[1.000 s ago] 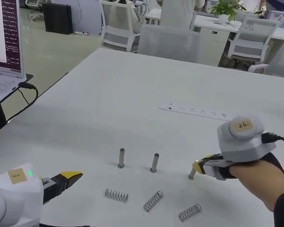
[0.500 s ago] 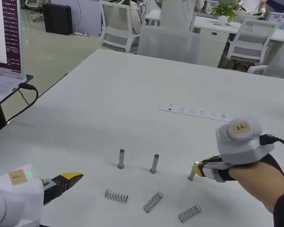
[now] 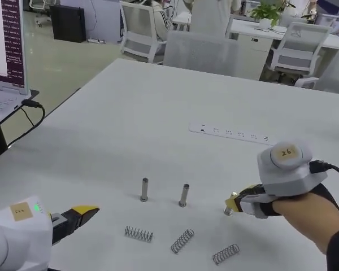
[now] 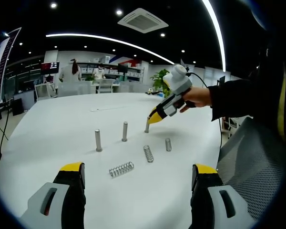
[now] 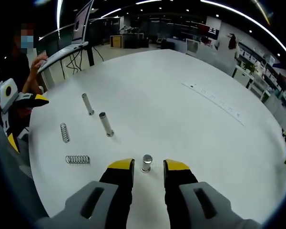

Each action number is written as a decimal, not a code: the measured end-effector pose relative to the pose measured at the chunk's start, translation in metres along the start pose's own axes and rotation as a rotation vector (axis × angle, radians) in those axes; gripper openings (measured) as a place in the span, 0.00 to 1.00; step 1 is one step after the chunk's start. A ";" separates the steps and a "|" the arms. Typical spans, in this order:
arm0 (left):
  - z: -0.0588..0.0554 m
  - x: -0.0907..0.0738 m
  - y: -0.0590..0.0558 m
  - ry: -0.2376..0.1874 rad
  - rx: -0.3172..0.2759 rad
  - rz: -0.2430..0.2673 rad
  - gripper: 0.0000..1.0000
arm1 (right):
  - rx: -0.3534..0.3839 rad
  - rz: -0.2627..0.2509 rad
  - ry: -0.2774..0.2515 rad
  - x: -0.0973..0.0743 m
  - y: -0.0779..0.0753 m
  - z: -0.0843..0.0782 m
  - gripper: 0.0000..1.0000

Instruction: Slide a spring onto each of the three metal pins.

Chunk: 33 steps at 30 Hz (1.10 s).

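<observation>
Steel pins all stand bare; three springs lie loose on the white table. Right gripper straddles the end pin, jaws parted, unclamped; left gripper gapes empty.

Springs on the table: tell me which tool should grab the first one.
Left. The left tool hangs open and empty beside the nearest spring, while the right tool is open around the right-hand pin, probably to steady it.

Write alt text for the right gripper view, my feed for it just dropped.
The right gripper has its open jaws on either side of an upright bare metal pin on the white table, with gaps on both sides. Beyond, to the left, stand two more bare pins, with two springs lying nearby and the left gripper at the edge.
</observation>
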<state>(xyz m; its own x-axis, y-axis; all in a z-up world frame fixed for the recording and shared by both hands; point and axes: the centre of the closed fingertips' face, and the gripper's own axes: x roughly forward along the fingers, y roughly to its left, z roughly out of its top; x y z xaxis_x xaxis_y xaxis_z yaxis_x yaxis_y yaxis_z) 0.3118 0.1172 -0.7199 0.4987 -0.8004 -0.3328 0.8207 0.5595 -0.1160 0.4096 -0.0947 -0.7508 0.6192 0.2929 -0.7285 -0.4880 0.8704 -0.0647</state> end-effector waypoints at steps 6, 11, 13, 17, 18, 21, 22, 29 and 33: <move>0.000 0.001 -0.001 0.001 0.003 -0.002 0.90 | 0.008 -0.004 -0.007 -0.002 -0.002 -0.002 0.28; -0.001 0.002 -0.001 0.005 0.004 -0.003 0.90 | 0.015 -0.012 -0.011 -0.006 -0.003 -0.004 0.32; -0.001 0.003 -0.001 0.007 0.005 -0.005 0.90 | 0.023 -0.012 -0.013 -0.007 -0.004 -0.006 0.32; -0.003 0.005 -0.002 0.014 0.008 -0.011 0.90 | 0.032 -0.015 -0.020 -0.011 -0.004 -0.008 0.33; -0.003 0.006 -0.001 0.016 0.009 -0.013 0.90 | 0.035 -0.015 -0.022 -0.012 -0.004 -0.008 0.33; -0.002 0.008 0.000 0.020 0.014 -0.017 0.90 | 0.033 -0.021 -0.026 -0.015 -0.004 -0.009 0.33; -0.002 0.009 0.001 0.023 0.016 -0.019 0.90 | 0.036 -0.022 -0.030 -0.017 -0.004 -0.009 0.33; -0.003 0.017 0.006 0.041 0.036 -0.033 0.89 | 0.040 -0.032 -0.052 -0.028 -0.003 -0.007 0.34; -0.003 0.022 0.009 0.051 0.052 -0.044 0.89 | 0.039 -0.038 -0.069 -0.035 -0.002 -0.005 0.34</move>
<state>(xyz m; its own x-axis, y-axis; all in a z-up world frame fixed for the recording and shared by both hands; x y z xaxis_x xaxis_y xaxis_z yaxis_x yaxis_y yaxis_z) 0.3288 0.1055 -0.7312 0.4482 -0.8112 -0.3756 0.8553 0.5113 -0.0835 0.3858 -0.1088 -0.7285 0.6784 0.2843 -0.6774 -0.4397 0.8959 -0.0643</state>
